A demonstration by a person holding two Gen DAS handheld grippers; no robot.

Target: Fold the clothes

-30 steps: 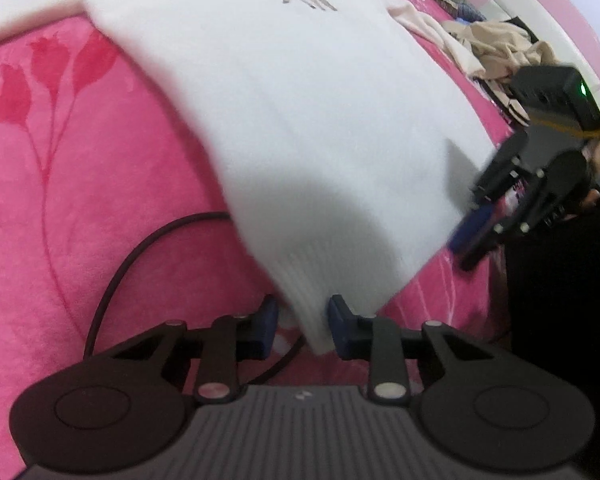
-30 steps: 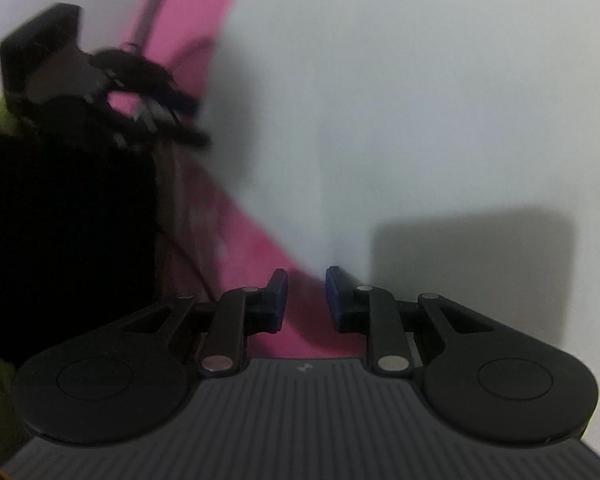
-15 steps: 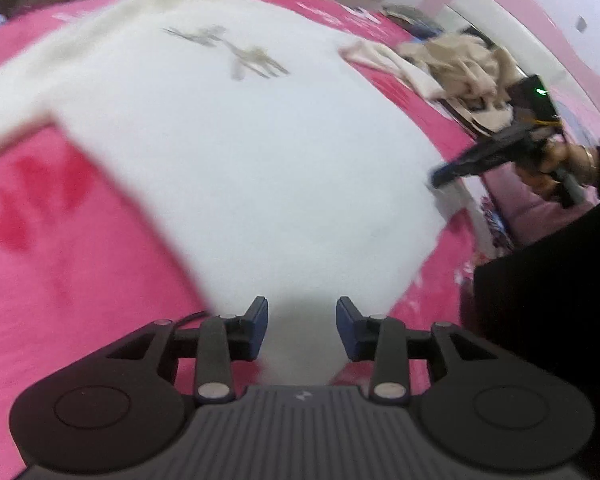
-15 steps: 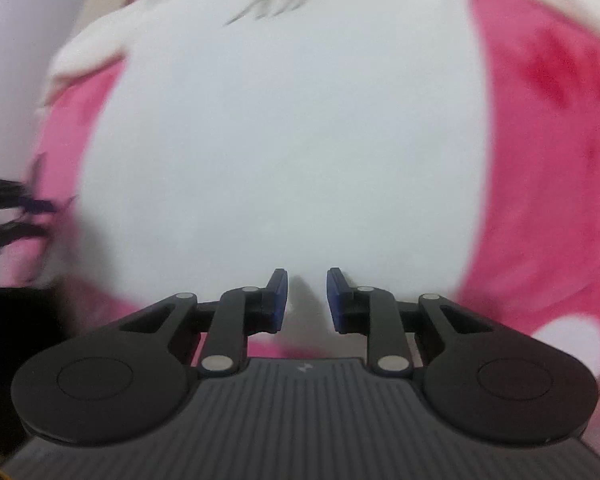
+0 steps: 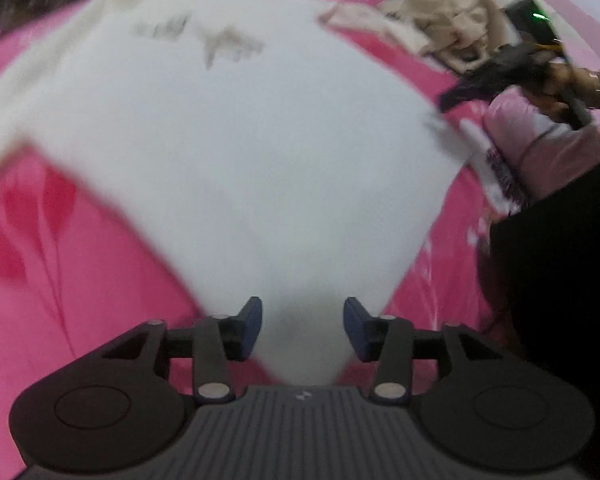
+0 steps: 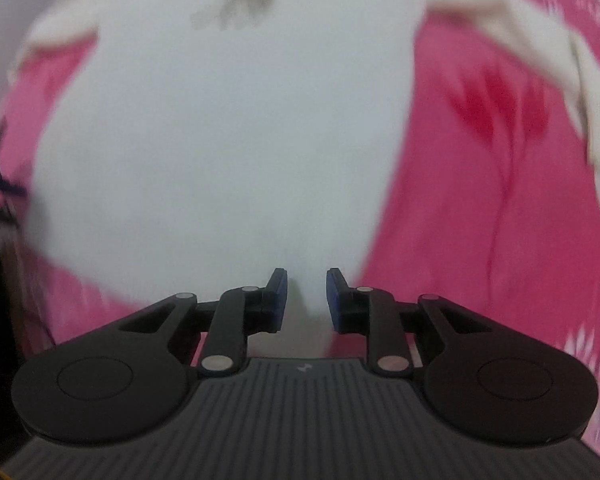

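Sweater (image 5: 236,152), white, lies spread flat on the pink bed cover (image 5: 40,272), front print toward 12 o'clock, sleeves out to 10 and 2 in the right wrist view. Your left tongs (image 5: 303,328) stand released, blue pads wide apart, with a hem corner between them but not pinched. Your right tongs (image 6: 303,300) are also parted, gap narrower, hem cloth lying in it; whether the pads touch the knit cannot be told through the blur. Judgement: you hold both at the hem corners so that one lift would carry the bottom edge evenly. Left view alone shows a beige clothes heap (image 5: 452,28) at 1 o'clock and your right hand (image 5: 568,84) on its tool; right view alone shows both sleeves.
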